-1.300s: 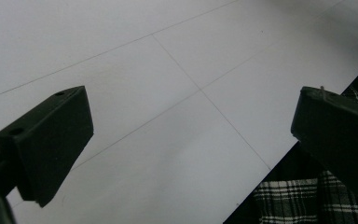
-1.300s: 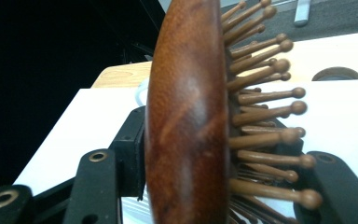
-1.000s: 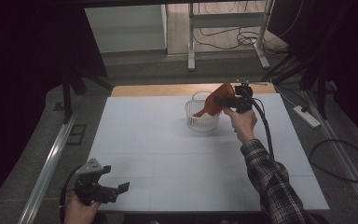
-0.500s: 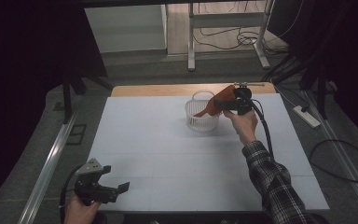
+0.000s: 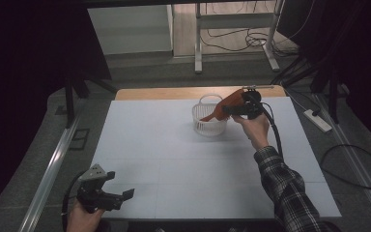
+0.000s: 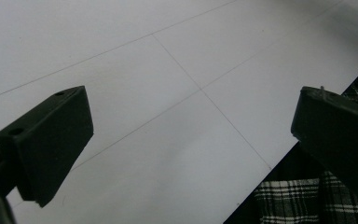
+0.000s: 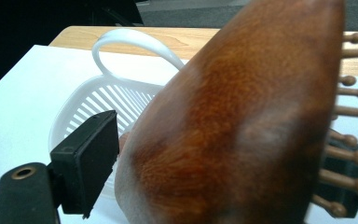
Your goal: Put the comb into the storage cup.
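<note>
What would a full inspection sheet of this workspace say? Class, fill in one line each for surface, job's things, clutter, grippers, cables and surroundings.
Surface: white table top with thin seam lines; a wooden strip shows along its far edge.
Job's things: wooden hairbrush, its handle end dipping into the white slatted basket with a loop handle.
Clutter: nothing seen.
Grippers: right hand-held gripper shut on the brush head, bristle pins to one side; left hand-held gripper open, holding nothing, at the near left corner.
Cables: black cable trails from the right hand-held gripper along the sleeve; more cables lie on the floor.
Surroundings: dark room, power strip on the floor at right, metal frame legs beyond the table.
</note>
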`<state>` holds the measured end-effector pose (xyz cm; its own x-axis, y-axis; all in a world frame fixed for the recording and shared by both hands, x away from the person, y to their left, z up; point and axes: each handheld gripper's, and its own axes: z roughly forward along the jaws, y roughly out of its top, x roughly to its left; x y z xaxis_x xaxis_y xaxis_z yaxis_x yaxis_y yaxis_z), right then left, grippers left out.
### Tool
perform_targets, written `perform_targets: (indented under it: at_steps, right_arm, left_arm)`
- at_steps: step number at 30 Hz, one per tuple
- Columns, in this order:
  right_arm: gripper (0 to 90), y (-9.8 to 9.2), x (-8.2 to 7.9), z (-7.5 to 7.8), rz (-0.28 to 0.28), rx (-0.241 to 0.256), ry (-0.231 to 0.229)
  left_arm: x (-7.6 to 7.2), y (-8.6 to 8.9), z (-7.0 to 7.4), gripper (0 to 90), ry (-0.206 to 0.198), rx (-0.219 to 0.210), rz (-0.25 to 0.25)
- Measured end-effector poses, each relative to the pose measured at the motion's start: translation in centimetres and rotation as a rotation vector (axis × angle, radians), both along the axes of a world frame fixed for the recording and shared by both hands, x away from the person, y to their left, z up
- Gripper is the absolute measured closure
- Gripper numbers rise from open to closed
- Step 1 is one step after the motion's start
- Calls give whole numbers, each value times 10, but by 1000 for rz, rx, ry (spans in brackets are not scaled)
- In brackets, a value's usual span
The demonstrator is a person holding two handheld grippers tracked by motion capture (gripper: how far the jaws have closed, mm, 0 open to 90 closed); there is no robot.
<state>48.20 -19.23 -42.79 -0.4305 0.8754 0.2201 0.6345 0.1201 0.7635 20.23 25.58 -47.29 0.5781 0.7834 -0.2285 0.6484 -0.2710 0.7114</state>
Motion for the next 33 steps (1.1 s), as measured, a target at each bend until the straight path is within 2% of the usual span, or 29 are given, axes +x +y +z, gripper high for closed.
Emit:
perform_targets:
  at_steps: [14,21,33]
  right_arm:
    - [102,-2,-4,6,36,-8,-12]
    - [61,-3,-7,10,60,-50,-21]
    - [22,-6,-14,18,102,-74,-46]
  left_arm:
    - [0,-1,0,0,-2,4,-1]
    - [0,-1,0,0,-3,6,-4]
    - [0,-1,0,3,-1,4,-6]
